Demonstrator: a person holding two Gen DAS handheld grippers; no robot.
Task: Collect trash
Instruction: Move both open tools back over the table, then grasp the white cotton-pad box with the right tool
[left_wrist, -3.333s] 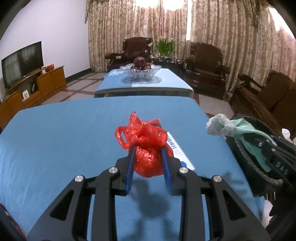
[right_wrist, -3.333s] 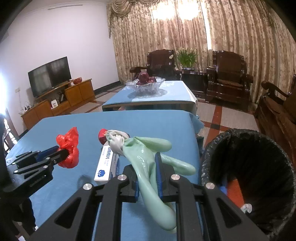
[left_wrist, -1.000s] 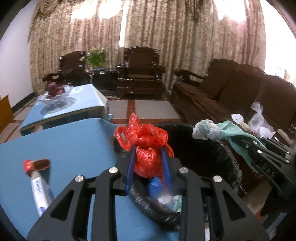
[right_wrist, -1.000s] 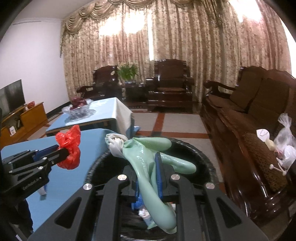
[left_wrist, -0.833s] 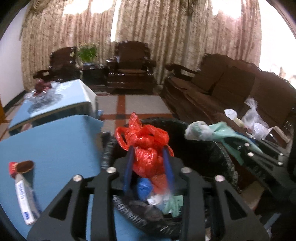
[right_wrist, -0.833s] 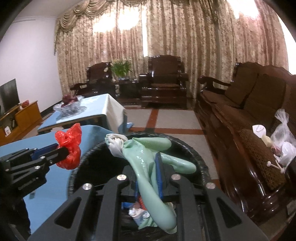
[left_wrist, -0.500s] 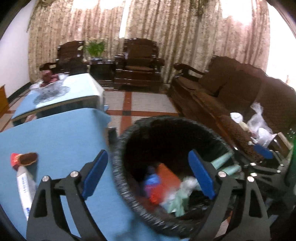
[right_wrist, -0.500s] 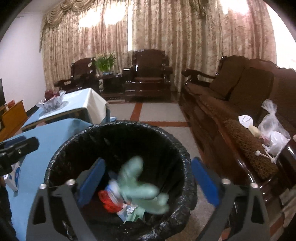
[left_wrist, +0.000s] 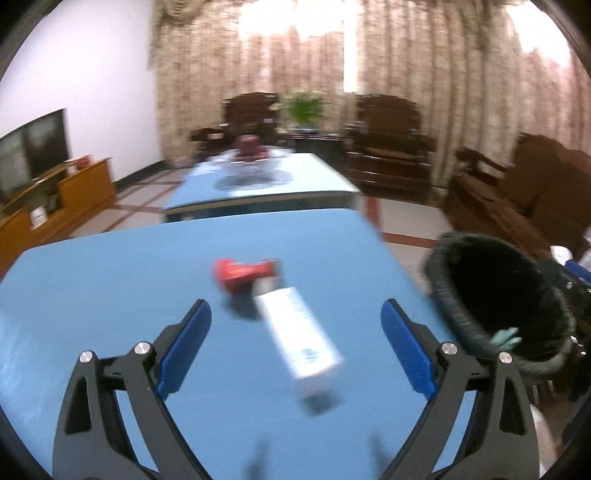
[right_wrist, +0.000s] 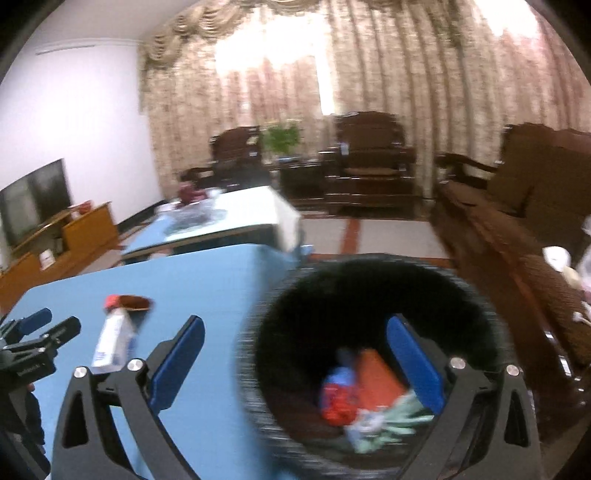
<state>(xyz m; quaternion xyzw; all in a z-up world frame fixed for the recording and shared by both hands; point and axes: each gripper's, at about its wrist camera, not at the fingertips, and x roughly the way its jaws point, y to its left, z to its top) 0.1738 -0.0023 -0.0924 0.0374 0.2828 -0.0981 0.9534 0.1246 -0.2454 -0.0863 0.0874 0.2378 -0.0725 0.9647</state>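
1. Left gripper (left_wrist: 295, 347) gapes wide and empty over the blue table (left_wrist: 110, 280); right gripper (right_wrist: 295, 362) is equally wide and empty, above the bin (right_wrist: 369, 295).
2. The bin (black-lined) holds a red bag (right_wrist: 336, 402) and green glove (right_wrist: 391, 421).
3. A white box (left_wrist: 299, 332) lies between the left fingers, touching a red wrapper (left_wrist: 240, 275).
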